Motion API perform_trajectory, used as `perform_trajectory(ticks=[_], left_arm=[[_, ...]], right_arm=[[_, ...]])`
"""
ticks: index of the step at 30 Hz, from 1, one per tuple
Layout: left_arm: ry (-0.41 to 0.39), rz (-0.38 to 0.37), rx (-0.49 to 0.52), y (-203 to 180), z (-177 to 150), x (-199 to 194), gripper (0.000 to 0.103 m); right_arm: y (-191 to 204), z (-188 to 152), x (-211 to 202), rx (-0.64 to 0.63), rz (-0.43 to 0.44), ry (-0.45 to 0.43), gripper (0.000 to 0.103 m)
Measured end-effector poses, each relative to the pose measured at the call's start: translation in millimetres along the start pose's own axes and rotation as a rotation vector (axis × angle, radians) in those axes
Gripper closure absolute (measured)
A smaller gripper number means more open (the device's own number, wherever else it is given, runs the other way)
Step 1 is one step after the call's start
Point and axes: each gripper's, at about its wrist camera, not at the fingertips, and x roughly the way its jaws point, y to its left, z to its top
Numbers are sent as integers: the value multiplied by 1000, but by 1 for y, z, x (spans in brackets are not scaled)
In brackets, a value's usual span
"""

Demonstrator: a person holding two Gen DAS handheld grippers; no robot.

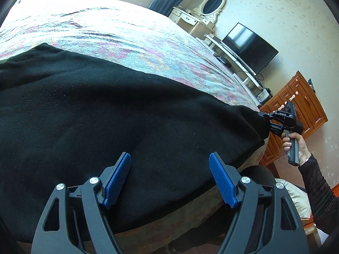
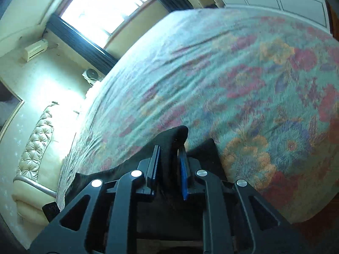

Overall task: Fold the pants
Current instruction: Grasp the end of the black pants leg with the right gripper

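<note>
Pants: black pants (image 1: 118, 114) lie spread flat on the bed (image 1: 131, 42), near its front edge, over the flowered cover; one end reaches the bed's right corner.
Right tool: the right tool (image 2: 168, 165) is clamped on a bunched fold of the black cloth at that end; the pads pinch it and a hump of fabric sticks up past the tips. From the left wrist view, a hand (image 1: 293, 146) holds it by the handle off the corner.
Left tool: the left tool (image 1: 169, 180) hangs just above the middle of the pants with its jaws wide apart and nothing between them.
Step in hand: I'd say one end is taken and the other side is not yet gripped, so no fold has begun.
Next move: likely the left tool has to come down on the near edge and pinch it, then both carry cloth across evenly.
Risk: the thick cloth may slip or bunch.
</note>
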Motion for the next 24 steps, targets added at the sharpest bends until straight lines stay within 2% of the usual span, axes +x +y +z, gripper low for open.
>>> perform_trajectory(ticks=[1,4,5,6,8,11,14,15,18,20,23,24], left_arm=[[-2,-1,-3,0,0,0,28],[-4,4,2,0,-1,0,28],[-1,7,8,-1,-1,1,28],[1,9,13,-1,-1,1,28],[1,4,11,-1,-1,0,28],[0,-7,-17,1,-1,-4,28],[3,-13,-24,2,0,-10,28],[1,-19,-27,2,0,-13,28],[-13,-17,-11,3,-2,-23,28],[-12,-7,2,5,-3,-26,28],[-9,0,-26,17,-4,-30,28],[-12,-5,-49,21,-3,-32,28]], right_arm=[[-1,0,-2,-20,-54,-7,91],[-25,-6,20,4,-246,109,89],[-35,-10,20,52,-250,129,74],[-44,-13,14,112,-222,118,66],[-57,-19,-9,219,-180,18,39],[-68,-36,-36,358,-166,-50,39],[-72,-60,-46,446,-169,-9,39],[-71,-69,-45,473,-169,11,39],[-69,-95,-37,554,-67,39,39],[-66,-102,-25,559,-37,58,39],[-67,-105,-13,583,-19,20,40],[-67,-105,-9,591,-12,17,43]])
